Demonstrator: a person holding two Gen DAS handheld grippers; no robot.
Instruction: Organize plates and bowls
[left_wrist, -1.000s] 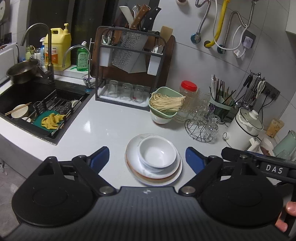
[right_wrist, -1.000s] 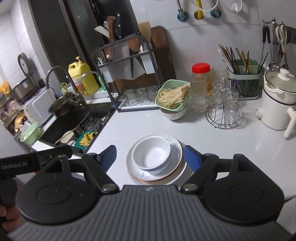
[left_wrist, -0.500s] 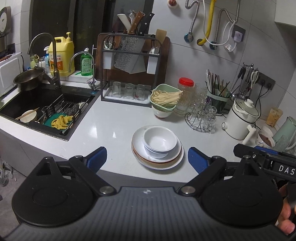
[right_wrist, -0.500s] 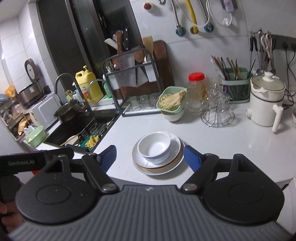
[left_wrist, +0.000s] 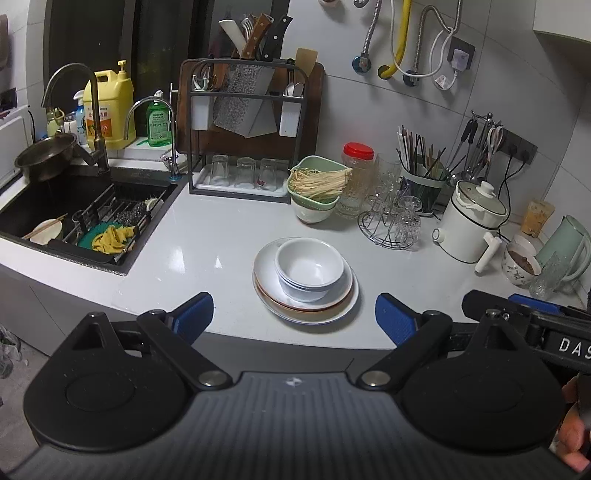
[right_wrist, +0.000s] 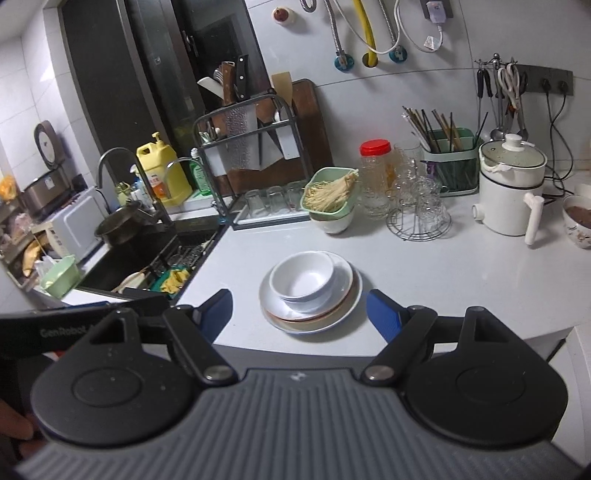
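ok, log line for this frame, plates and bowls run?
left gripper: open, empty | right gripper: open, empty | bowls: nested on plates | counter: stack near front edge

Knife rack, noodle basket, white cooker.

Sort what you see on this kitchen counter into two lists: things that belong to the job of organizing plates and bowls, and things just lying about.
Belongs to the job:
stacked white bowls
stacked plates

Just lying about:
green basket of noodles
red-lidded jar
glass rack
white electric pot
yellow detergent jug
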